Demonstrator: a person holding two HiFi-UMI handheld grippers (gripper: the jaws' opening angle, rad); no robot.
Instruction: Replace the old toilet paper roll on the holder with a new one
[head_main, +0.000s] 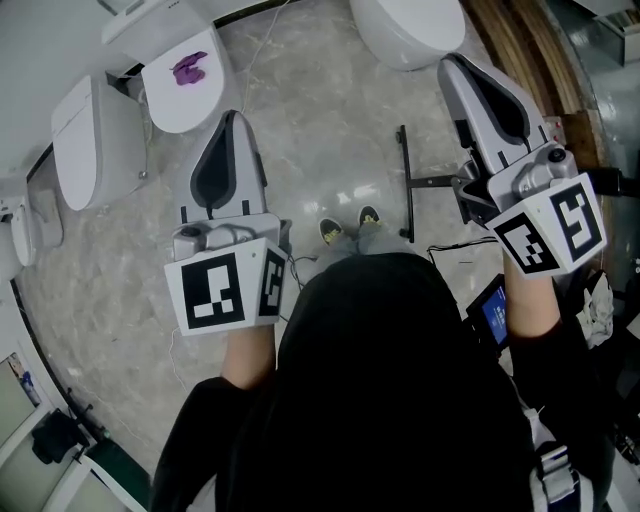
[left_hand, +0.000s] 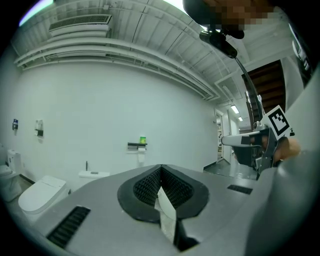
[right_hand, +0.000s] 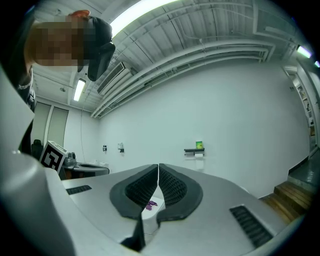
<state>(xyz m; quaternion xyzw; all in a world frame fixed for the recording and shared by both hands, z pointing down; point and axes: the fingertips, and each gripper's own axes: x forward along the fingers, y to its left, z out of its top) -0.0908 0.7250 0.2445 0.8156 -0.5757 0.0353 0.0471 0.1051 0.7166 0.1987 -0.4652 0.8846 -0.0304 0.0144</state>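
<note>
At the bottom of the head view, the person's dark top fills the frame, and both arms reach forward. The left gripper (head_main: 232, 118) and the right gripper (head_main: 452, 62) point out over the marbled floor (head_main: 330, 150). Each has its fingers pressed together with nothing between them. Beyond them, a toilet (head_main: 95, 140) sits at the upper left, with a purple object (head_main: 188, 70) on white porcelain beside it. Farthest off, on the white wall, the holder (left_hand: 137, 145) carries the toilet paper roll (left_hand: 141, 150), just left of centre in the left gripper view. A green object (left_hand: 143, 140) rests on top of the holder.
</note>
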